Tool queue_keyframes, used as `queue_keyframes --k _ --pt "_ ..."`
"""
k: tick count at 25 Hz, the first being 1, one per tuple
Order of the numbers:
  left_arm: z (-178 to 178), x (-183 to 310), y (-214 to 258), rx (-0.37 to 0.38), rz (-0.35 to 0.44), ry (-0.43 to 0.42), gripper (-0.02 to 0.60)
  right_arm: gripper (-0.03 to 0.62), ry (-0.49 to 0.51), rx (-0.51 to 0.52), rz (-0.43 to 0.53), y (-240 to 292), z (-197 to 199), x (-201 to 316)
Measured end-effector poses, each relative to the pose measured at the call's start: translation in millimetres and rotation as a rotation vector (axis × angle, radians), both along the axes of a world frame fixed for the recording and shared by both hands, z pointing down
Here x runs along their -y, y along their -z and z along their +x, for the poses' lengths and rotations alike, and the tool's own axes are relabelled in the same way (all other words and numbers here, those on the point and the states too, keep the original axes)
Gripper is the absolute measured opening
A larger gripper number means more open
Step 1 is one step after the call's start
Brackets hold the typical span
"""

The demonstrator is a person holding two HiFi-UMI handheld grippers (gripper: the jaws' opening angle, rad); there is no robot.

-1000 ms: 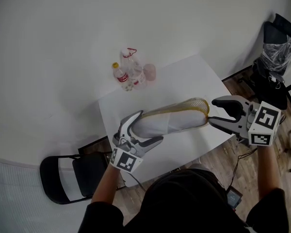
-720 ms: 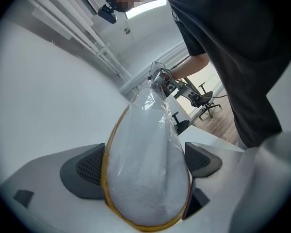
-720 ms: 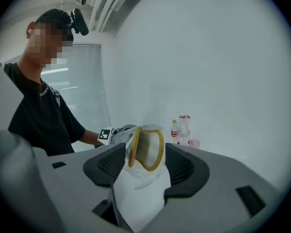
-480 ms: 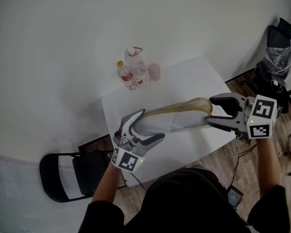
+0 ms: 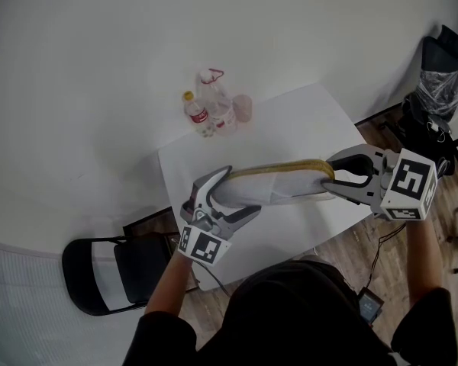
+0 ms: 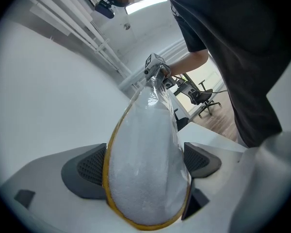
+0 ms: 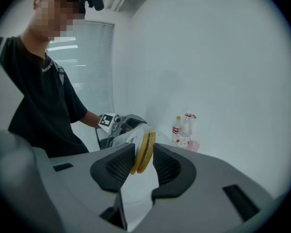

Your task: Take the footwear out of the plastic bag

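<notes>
A pair of white slippers with yellow trim (image 5: 278, 183) hangs level above the white table (image 5: 290, 120), wrapped in a clear plastic bag (image 6: 157, 89). My left gripper (image 5: 240, 191) is shut on the bagged end, and the white sole (image 6: 143, 174) fills the space between its pads. My right gripper (image 5: 334, 175) has just been closing, with the slippers' yellow-edged end (image 7: 144, 149) between its jaws. Its pads now press on that end. In the right gripper view the left gripper (image 7: 123, 125) shows beyond the crumpled bag.
Two water bottles (image 5: 210, 107) and a pink cup (image 5: 243, 108) stand at the table's far corner. A black folding chair (image 5: 107, 280) stands at the left. An office chair draped in plastic (image 5: 437, 78) stands on the wooden floor at the right.
The right gripper moved left onto the slippers' yellow end and its jaws closed on it. That end now looks flatter. The left gripper kept its place.
</notes>
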State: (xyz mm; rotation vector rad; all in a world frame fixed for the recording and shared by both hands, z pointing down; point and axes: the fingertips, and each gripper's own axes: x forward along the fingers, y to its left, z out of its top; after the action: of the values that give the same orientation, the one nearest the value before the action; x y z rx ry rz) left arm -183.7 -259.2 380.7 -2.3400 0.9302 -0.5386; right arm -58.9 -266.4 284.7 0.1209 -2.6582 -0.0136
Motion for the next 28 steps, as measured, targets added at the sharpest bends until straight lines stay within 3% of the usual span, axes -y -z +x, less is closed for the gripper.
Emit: queue_keyframes --k 3,7,13,20,24,28 --pt "2.2 -0.4 -1.2 0.001 0.001 -0.007 0.523 0.126 0.057 0.025 -0.06 2.0 -2.9 -10.0" --pt "8.0 0.3 -2.5 0.028 0.009 -0.008 0.517 0.126 0.043 -0.082 0.001 -13.2 -2.0 -8.1" --pt "15.6 3.3 0.3 -0.002 -0.016 -0.019 0.502 0.126 -0.014 -0.076 -0.007 -14.8 0.2 -3.6" --pt "28.2 3.4 -3.7 0.007 -0.018 -0.035 0.491 0.115 0.017 -0.116 -0.03 -33.1 -1.5 -11.5" --pt "31.9 9.5 -6.6 -0.016 -0.068 -0.028 0.489 0.083 0.008 -0.158 0.091 -32.6 -0.7 -11.0" --pt "25.7 16.2 -17.0 -0.034 -0.181 -0.012 0.491 0.072 0.109 -0.274 0.314 -42.3 -3.5 -22.0"
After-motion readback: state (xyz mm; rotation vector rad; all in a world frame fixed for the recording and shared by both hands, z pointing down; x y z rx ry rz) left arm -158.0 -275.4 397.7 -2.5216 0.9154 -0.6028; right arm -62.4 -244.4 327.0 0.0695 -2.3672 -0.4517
